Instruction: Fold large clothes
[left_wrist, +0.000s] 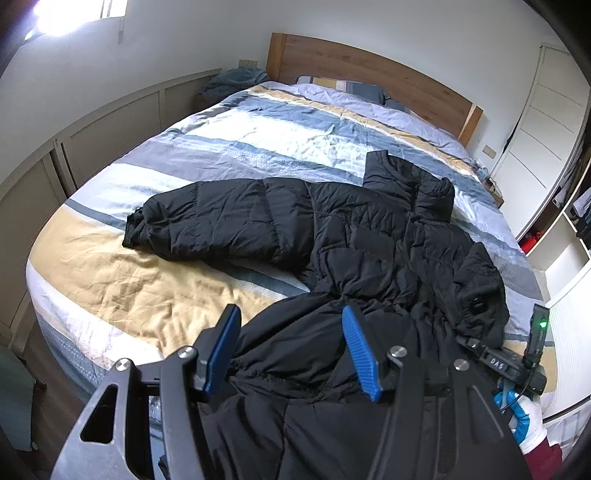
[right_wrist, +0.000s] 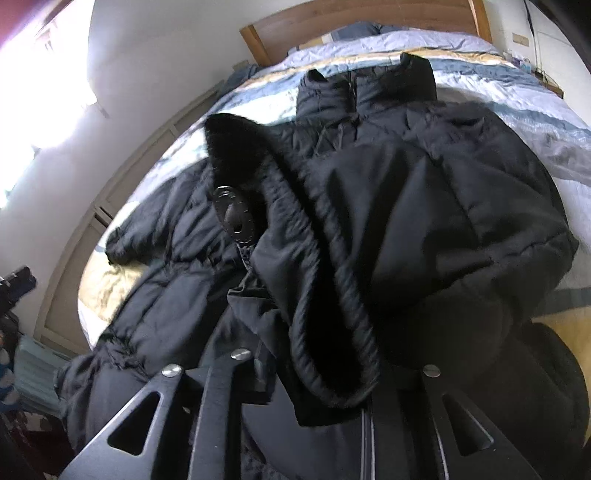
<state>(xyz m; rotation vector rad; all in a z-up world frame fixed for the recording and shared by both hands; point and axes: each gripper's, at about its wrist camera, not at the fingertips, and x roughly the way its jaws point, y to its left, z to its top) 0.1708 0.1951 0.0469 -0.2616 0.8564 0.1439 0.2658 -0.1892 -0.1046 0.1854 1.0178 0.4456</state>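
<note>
Left gripper (left_wrist: 291, 350) gapes over one black jacket (left_wrist: 362, 236); right gripper's (right_wrist: 332, 373) state hidden.

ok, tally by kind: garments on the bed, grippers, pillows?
Black puffer coat: 1
Grippers: 2, left gripper open over the hem, right gripper with sleeve draped over it
Pillows: 1 visible at the headboard
Total: 4

A black puffer coat (left_wrist: 369, 236) lies spread across the striped bed (left_wrist: 229, 147).

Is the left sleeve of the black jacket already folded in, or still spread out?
Still spread out. The sleeve lies extended sideways on the striped bedcover, away from the body of the black jacket.
</note>
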